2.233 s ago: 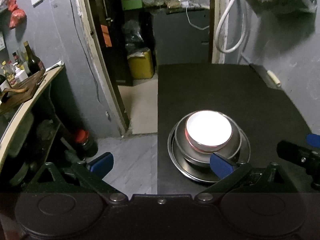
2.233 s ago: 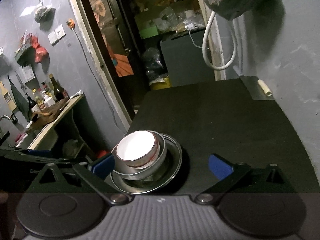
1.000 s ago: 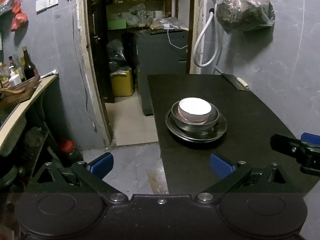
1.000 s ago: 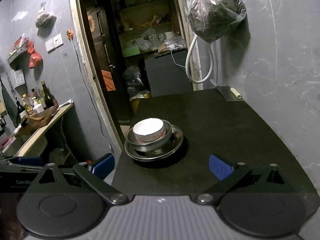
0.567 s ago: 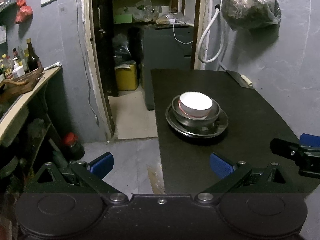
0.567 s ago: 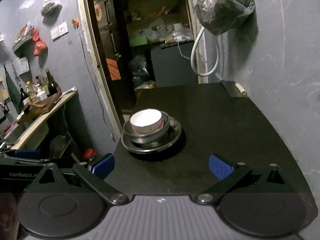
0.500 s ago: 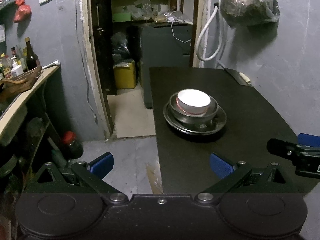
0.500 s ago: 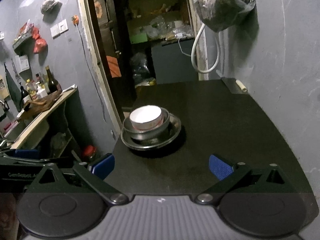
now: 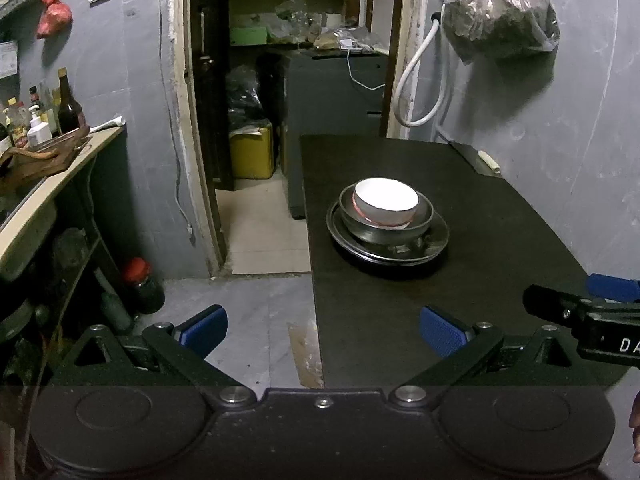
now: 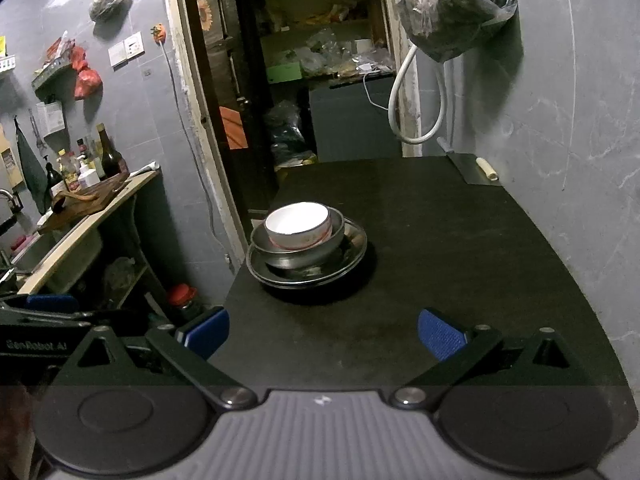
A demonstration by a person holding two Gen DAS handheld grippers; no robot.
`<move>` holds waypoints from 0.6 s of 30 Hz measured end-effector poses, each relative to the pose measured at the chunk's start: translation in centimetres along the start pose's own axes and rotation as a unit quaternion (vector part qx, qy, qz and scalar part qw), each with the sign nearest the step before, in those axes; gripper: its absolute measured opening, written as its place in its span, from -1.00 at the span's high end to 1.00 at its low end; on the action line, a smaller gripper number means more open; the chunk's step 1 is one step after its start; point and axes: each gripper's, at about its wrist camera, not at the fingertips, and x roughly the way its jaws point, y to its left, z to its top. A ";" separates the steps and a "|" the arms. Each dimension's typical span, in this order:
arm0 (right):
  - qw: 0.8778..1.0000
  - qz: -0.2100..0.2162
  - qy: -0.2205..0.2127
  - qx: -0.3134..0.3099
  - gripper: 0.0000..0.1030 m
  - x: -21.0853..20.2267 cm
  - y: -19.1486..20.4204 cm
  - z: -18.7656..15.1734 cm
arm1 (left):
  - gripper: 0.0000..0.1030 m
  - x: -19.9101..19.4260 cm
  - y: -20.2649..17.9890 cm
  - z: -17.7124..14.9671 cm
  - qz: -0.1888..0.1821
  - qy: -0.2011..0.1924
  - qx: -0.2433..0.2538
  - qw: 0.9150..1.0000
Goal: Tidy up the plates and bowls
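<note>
- A white bowl (image 9: 386,201) with a reddish band low on its outside sits nested in a wider metal bowl (image 9: 387,227), and that bowl stands on a metal plate (image 9: 434,240) — one stack of three, upright.
- The stack rests on the black counter (image 9: 472,280), close to its left edge and about midway between its near and far ends.
- The left hand-held gripper (image 9: 322,330) hangs at the near left corner of the counter, released: its blue-padded fingers (image 9: 442,336) stand wide apart with nothing between them, one over the floor, the other over the counter.
- The right hand-held gripper (image 10: 323,332) is likewise released and empty, its fingers spread over the near part of the counter, well apart from the stack.
- In the left wrist view the right hand-held gripper shows at the far right edge, near the counter's near right side.
- At the far right corner of the counter lies a flat grey blade with a pale handle (image 10: 489,170), against the grey wall.
- A plastic bag (image 10: 456,8) of dark stuff hangs on that wall above a white hose (image 10: 420,92).
- To the left, a side shelf (image 10: 92,216) carries bottles (image 10: 108,156) and a wooden board.
</note>
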 end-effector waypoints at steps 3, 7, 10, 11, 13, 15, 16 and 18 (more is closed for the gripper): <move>1.000 -0.001 0.001 0.003 -1.00 -0.1 -0.1 -0.1 | -0.98 -0.3 -0.3 0.1 0.010 -0.003 0.008 1.000; 1.000 -0.006 0.009 0.009 -1.00 0.1 -0.3 -0.4 | -0.98 -0.5 -0.4 0.0 0.004 -0.003 0.010 1.000; 1.000 -0.007 0.015 0.009 -1.00 0.2 -0.3 -0.6 | -0.98 -0.7 -0.3 0.0 0.006 -0.004 0.011 1.000; 1.000 -0.008 0.017 0.007 -1.00 0.2 -0.2 -0.7 | -0.98 -0.7 -0.3 -0.1 0.007 -0.003 0.011 1.000; 1.000 -0.008 0.019 0.007 -1.00 0.3 -0.2 -0.8 | -0.98 -0.6 -0.3 -0.1 0.010 0.002 0.013 1.000; 1.000 -0.009 0.022 0.007 -1.00 0.3 -0.2 -0.9 | -0.98 -0.4 -0.2 -0.2 0.010 0.006 0.012 1.000; 1.000 -0.010 0.023 0.006 -1.00 0.3 -0.2 -0.9 | -0.99 -0.4 -0.1 -0.2 0.009 0.007 0.011 1.000; 1.000 -0.013 0.027 0.002 -1.00 0.4 -0.1 -1.0 | -0.98 -0.4 0.1 -0.3 0.009 0.008 0.007 1.000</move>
